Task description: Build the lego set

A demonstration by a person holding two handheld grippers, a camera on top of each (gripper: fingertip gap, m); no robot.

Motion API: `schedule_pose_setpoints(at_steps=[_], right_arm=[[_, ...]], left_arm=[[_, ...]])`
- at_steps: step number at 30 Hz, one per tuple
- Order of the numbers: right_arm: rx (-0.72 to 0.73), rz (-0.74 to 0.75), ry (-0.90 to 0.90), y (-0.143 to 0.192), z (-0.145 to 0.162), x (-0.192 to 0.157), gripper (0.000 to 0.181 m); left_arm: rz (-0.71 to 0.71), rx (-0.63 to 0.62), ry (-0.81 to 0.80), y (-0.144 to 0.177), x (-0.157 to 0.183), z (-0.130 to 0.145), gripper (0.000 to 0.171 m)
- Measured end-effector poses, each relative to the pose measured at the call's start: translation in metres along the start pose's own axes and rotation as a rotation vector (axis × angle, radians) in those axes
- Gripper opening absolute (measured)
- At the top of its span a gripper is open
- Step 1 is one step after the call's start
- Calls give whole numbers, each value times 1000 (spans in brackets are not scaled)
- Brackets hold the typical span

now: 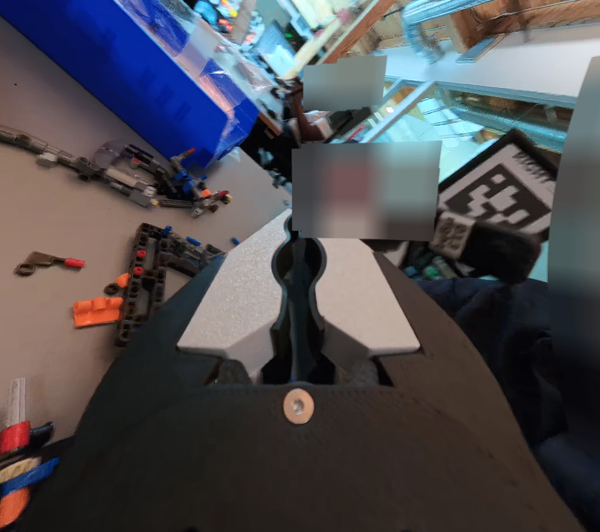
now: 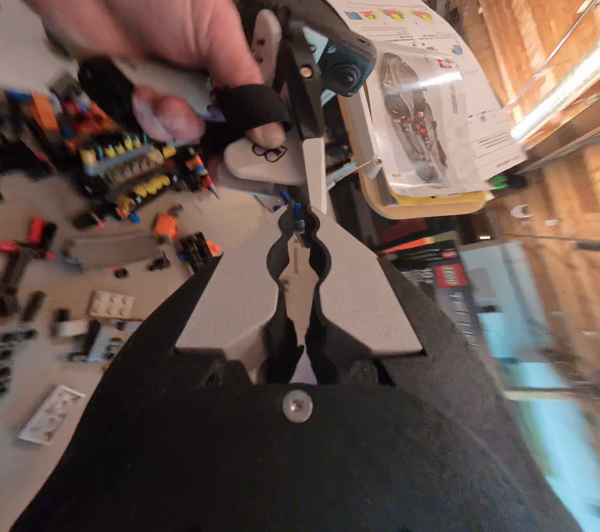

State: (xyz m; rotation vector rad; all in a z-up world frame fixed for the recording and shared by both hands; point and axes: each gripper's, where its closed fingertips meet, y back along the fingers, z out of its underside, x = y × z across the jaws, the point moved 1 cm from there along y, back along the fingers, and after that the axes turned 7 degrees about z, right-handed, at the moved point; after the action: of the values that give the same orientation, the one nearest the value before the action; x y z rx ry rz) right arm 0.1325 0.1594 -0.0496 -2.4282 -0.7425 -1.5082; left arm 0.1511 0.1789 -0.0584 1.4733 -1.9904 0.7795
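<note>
Red logo on dark box (image 2: pixel 449 276), print on booklet (image 2: pixel 422 87), marker tag (image 1: pixel 496 198)

tools 2 (image 1: pixel 300 243) (image 2: pixel 300 224) | blue bins 1 (image 1: pixel 97 29) | instruction booklets 1 (image 2: pixel 422 94)

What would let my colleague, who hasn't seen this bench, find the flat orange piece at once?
In the left wrist view, start at the big blue bin on the grey table. Come toward the camera, past the grey assembly, to the black holed frame. The flat orange piece lies against that frame's left side; it is the largest orange part there, wide and flat, unlike the small orange connector above it.
</note>
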Motion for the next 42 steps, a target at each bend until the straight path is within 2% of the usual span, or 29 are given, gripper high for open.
schedule_pose_setpoints(at_steps=[1,3,4,6,9,12,16,18,23,27,32,35,38,42], right_arm=[[54,-22,-109,3,-6,5,2],[128,-49,-320,9,-15,19,2],[117,-49,-361,8,-9,23,2],[99,-52,-375,9,1,25,2],[82,-132,-452,5,11,19,2],[111,-156,-515,6,14,24,2],[69,-293,-548,3,27,6,3],[74,-290,-595,4,33,11,3],[140,-316,-747,12,39,26,3],[103,-406,-810,7,45,13,3],[93,-472,-964,4,50,12,3],[109,-478,-993,7,51,16,2],[100,-505,-969,8,50,10,2],[115,-525,-952,10,46,8,2]], left_arm=[[-35,-12,-26,1,-4,1,0],[-19,-9,-16,0,-4,1,0],[-27,-11,-24,0,-5,2,0],[-28,-11,-36,-1,-3,0,0],[-31,-8,-41,1,-3,-1,0],[-3,-54,-8,0,-5,5,0],[-53,-63,-40,4,-14,4,0],[-34,-66,-45,6,-10,3,0],[-91,-190,-69,3,-18,20,1],[-149,-230,-152,1,-21,20,17],[-219,-238,-389,-3,-9,11,33],[-249,-252,-498,-6,-5,10,32],[-282,-279,-554,-9,-7,12,23],[-235,-272,-568,-11,0,13,17]])
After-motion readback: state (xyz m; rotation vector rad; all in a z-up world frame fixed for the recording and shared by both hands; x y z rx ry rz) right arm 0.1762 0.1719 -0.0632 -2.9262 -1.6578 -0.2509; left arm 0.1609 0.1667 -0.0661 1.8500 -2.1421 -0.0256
